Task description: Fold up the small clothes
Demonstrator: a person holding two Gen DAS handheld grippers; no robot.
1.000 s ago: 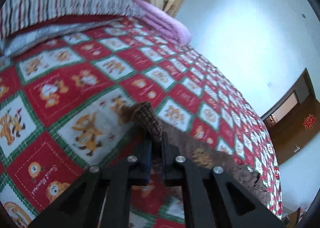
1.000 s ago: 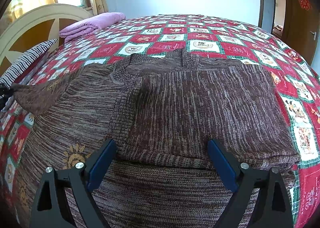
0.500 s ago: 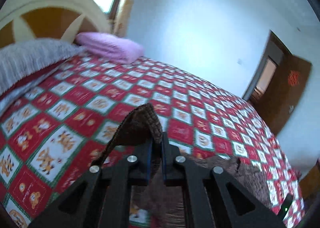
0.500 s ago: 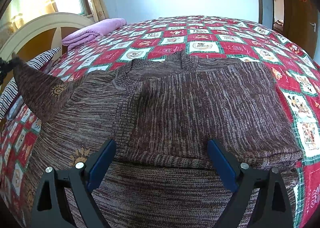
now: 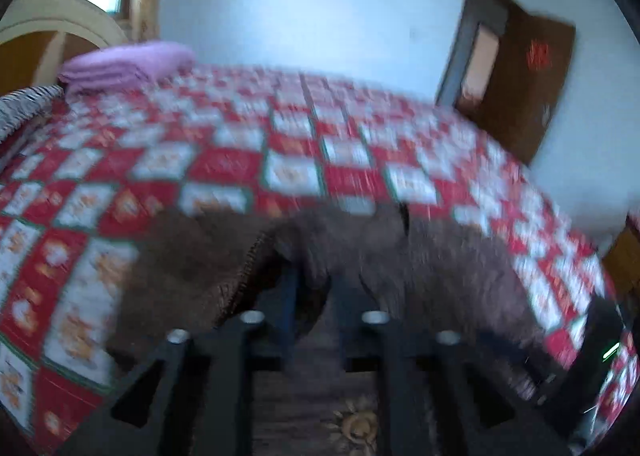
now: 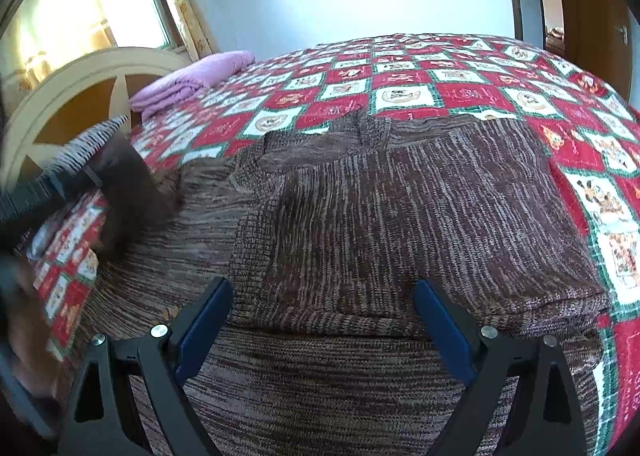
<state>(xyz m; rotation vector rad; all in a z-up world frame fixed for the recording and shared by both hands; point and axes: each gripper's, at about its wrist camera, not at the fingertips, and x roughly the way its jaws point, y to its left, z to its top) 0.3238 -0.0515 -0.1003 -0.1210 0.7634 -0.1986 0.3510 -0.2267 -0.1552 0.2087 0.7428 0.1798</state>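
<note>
A brown knitted sweater [image 6: 400,215] lies on the bed, its right side folded over the middle. My left gripper [image 5: 314,288] is shut on the sweater's left sleeve [image 5: 280,252] and holds it lifted over the sweater body; the left wrist view is blurred. In the right wrist view the left gripper [image 6: 80,179] shows at the left edge with the dark sleeve [image 6: 132,191] hanging from it. My right gripper [image 6: 324,320] is open and empty, hovering over the sweater's lower part.
The bed has a red, white and green patterned quilt [image 6: 460,91]. A folded pink blanket [image 6: 192,75] and a striped pillow [image 6: 88,139] lie by the headboard [image 6: 80,95]. A brown door [image 5: 516,83] stands at the far right.
My left gripper has carried the sleeve up and to the right, over the sweater body, swinging quickly. My right gripper has stayed open and nearly still.
</note>
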